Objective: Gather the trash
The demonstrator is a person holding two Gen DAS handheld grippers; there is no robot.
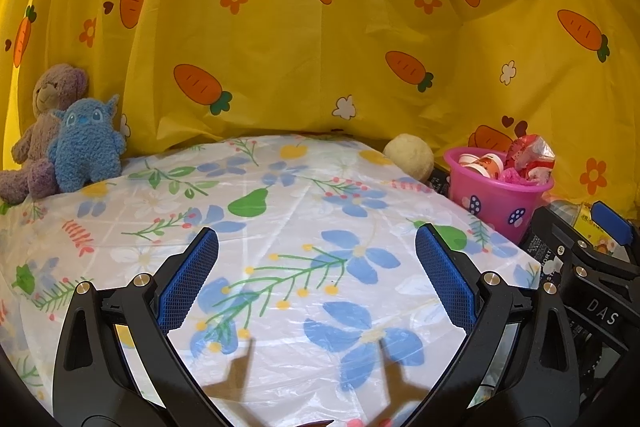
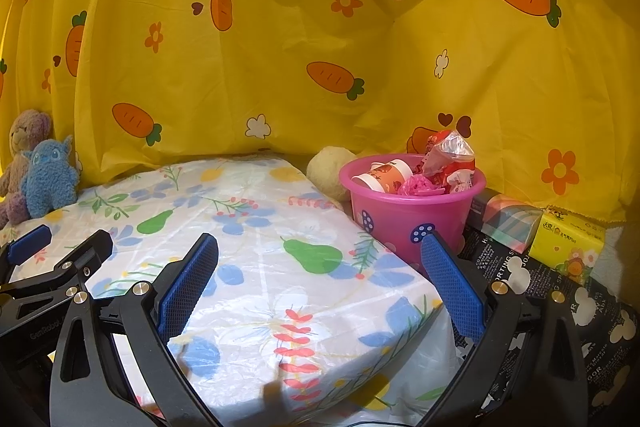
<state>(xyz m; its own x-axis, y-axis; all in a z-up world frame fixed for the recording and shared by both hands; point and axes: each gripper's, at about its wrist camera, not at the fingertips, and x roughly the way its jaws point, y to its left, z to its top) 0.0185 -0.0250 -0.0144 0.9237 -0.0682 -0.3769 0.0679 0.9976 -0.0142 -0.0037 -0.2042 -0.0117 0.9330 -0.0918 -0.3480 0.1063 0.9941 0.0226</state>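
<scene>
A pink bin point(image 2: 412, 223) with mushroom prints stands off the table's far right corner; it also shows in the left wrist view point(image 1: 498, 201). In it lie a paper cup point(image 2: 384, 175), a crumpled pink wrapper point(image 2: 418, 185) and a red-and-clear plastic wrapper point(image 2: 450, 157). My left gripper point(image 1: 317, 239) is open and empty above the flowered tablecloth point(image 1: 288, 223). My right gripper point(image 2: 320, 245) is open and empty above the table's right edge, a little short of the bin. The right gripper also shows at the right of the left wrist view point(image 1: 600, 239).
A purple teddy bear point(image 1: 44, 123) and a blue plush point(image 1: 86, 147) sit at the far left. A cream plush ball point(image 2: 330, 173) lies behind the bin. A tissue box point(image 2: 506, 221) and a yellow tissue pack point(image 2: 570, 243) rest on black printed cloth point(image 2: 560, 307) at right. Yellow carrot curtain point(image 2: 320, 47) behind.
</scene>
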